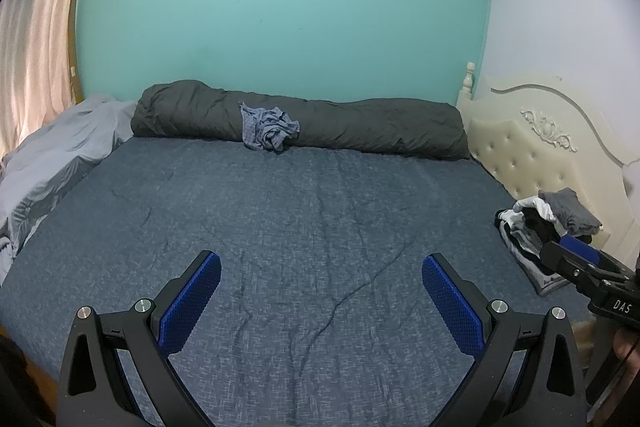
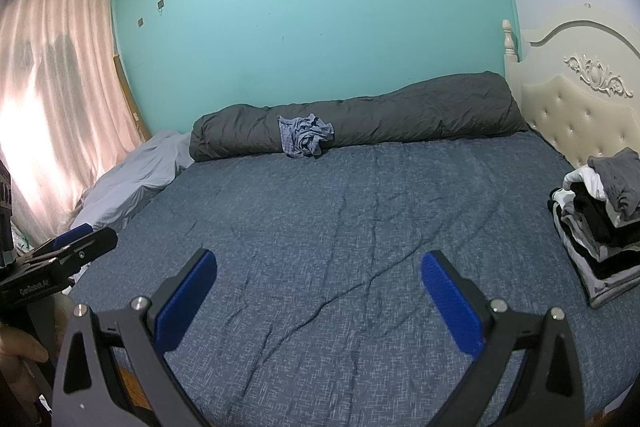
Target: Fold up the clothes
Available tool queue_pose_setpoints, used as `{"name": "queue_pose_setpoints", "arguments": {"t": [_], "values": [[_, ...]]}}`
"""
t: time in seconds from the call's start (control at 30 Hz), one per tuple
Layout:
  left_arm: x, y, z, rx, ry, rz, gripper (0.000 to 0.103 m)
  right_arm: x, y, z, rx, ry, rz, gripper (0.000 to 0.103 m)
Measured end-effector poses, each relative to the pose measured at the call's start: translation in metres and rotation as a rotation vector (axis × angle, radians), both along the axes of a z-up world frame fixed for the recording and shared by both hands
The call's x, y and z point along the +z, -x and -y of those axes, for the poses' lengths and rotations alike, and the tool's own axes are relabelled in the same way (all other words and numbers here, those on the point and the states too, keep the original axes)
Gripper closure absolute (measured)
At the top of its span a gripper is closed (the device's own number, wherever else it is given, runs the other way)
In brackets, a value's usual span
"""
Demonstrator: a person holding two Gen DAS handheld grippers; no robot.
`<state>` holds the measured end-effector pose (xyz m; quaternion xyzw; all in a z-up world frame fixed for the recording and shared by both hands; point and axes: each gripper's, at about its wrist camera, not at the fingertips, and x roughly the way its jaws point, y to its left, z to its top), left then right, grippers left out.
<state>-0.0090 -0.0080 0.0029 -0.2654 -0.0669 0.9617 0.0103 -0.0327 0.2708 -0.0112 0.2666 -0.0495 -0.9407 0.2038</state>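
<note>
A crumpled blue-grey checked garment (image 1: 269,128) lies at the far side of the bed against a rolled dark grey duvet (image 1: 360,131); it also shows in the right wrist view (image 2: 305,135). A stack of folded clothes (image 1: 544,231) sits at the bed's right edge, also in the right wrist view (image 2: 600,219). My left gripper (image 1: 321,267) is open and empty over the near part of the blue bedsheet (image 1: 300,211). My right gripper (image 2: 318,263) is open and empty over the bedsheet too. Both are far from the garment.
A cream tufted headboard (image 2: 580,107) stands at the right. A pale grey sheet (image 2: 132,179) is bunched at the bed's left, below pink curtains (image 2: 52,87). A teal wall (image 1: 280,7) is behind the bed. The duvet also shows in the right wrist view (image 2: 400,115).
</note>
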Motion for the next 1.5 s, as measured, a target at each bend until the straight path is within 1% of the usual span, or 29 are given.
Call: {"name": "queue_pose_setpoints", "arguments": {"t": [0.2, 0.63, 0.8, 1.5], "values": [[-0.0010, -0.0015, 0.0004, -0.006, -0.002, 0.000, 0.000, 0.0009, 0.0041, 0.0002, 0.001, 0.000, 0.006, 0.000], [-0.0052, -0.0010, -0.0046, -0.006, 0.006, -0.005, 0.000, 0.0001, -0.0016, 0.0027, 0.006, 0.004, -0.002, 0.000], [-0.0054, -0.0006, -0.0039, -0.008, 0.005, -0.004, 0.000, 0.0042, 0.0002, 0.0014, 0.005, 0.005, -0.002, 0.000], [-0.0048, 0.0010, -0.0048, -0.007, 0.006, -0.001, 0.000, 0.0044, 0.0015, -0.0002, 0.003, 0.011, 0.002, 0.000]]}}
